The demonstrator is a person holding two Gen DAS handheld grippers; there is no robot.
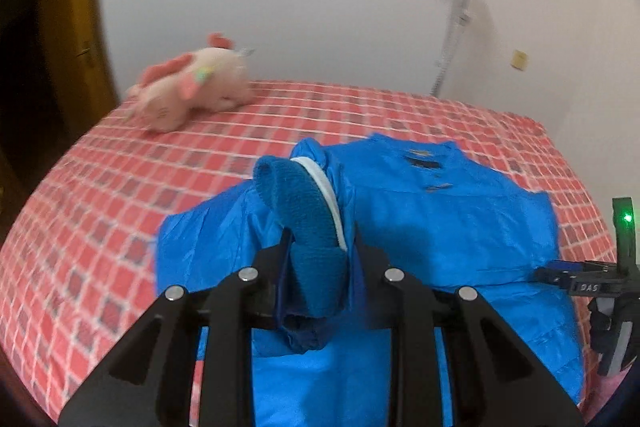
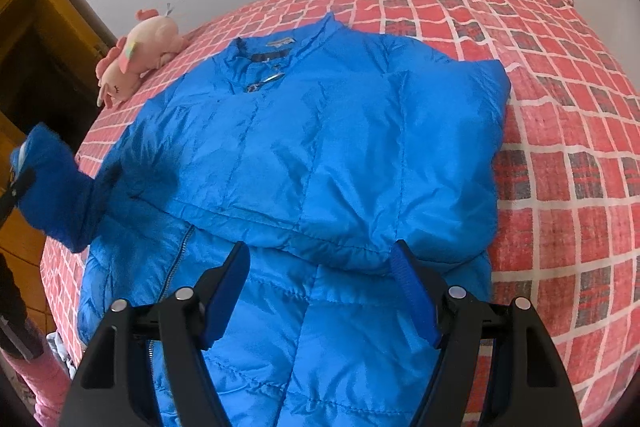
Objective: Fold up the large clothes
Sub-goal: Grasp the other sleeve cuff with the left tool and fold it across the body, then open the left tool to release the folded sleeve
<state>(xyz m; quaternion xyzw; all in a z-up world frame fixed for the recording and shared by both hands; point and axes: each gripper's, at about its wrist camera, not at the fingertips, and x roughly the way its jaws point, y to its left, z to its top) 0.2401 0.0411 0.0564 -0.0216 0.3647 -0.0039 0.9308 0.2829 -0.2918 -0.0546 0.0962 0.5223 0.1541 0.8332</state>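
Left gripper (image 1: 320,247): jaws nearly together, clamped on the knit cuff (image 1: 304,227) of the jacket's sleeve. In the left wrist view the cuff stands up between the jaws at frame centre, its white trim edge on the right side. The right wrist view shows the same cuff at the far left edge, lifted clear of the bed, with the sleeve running from it rightward into the jacket's shoulder.

Right gripper (image 2: 320,283): jaws spread wide, nothing between the pads. It hangs over the lower middle of the blue jacket (image 2: 320,147), just at the hem of a folded-over panel. Whether the pads touch the fabric cannot be told.

Jacket: lies front up on the red checked bedspread (image 2: 560,147), collar toward the top of the right wrist frame, hem toward the bottom. Long axis runs top to bottom. The right-hand side already looks tucked in, with a straight edge.

Key relation: the held sleeve sits off the jacket's left side, so the body lies to the right of the cuff. The left hand is the nearer. Judgement: the sleeve wants carrying rightward across the chest.

Pink plush toy (image 2: 136,55) sits upper left, apart from the jacket.
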